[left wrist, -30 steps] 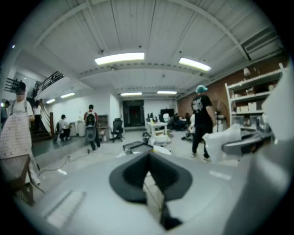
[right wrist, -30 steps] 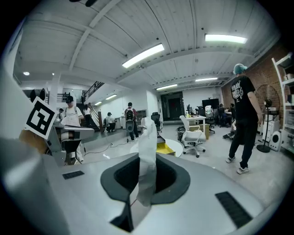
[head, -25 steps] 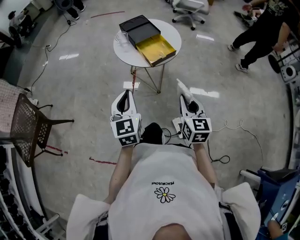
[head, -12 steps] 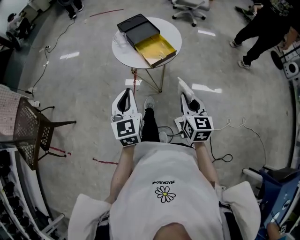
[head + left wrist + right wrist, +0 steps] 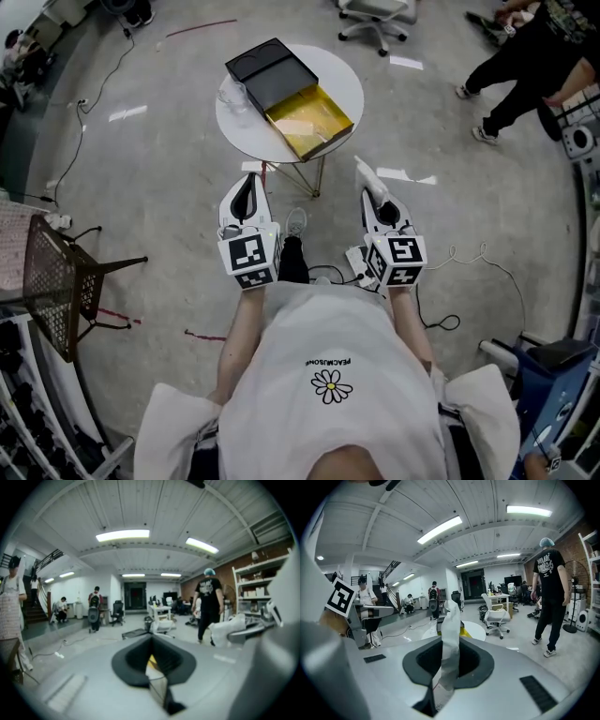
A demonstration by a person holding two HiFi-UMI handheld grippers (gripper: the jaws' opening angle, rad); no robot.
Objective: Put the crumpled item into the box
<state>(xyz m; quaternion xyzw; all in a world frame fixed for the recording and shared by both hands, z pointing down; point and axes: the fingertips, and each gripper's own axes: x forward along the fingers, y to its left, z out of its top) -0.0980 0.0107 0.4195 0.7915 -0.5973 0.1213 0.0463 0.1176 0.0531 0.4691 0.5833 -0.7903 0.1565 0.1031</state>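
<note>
On a round white table ahead stands an open box with a yellow inside, and a black box part lies behind it. A clear crumpled thing rests at the table's left edge. My right gripper is shut on a white crumpled strip that sticks out forward past the jaws. It hangs above the floor, short of the table. My left gripper is level with it, its jaws together with nothing held.
A brown mesh chair stands at the left. Cables trail over the floor at the right. A person walks at the top right, near an office chair. Blue equipment sits at the lower right.
The table and box have come a little nearer and shifted left in the head view as the person steps forward. Both grippers keep their pose, and the strip stays in the right one.
</note>
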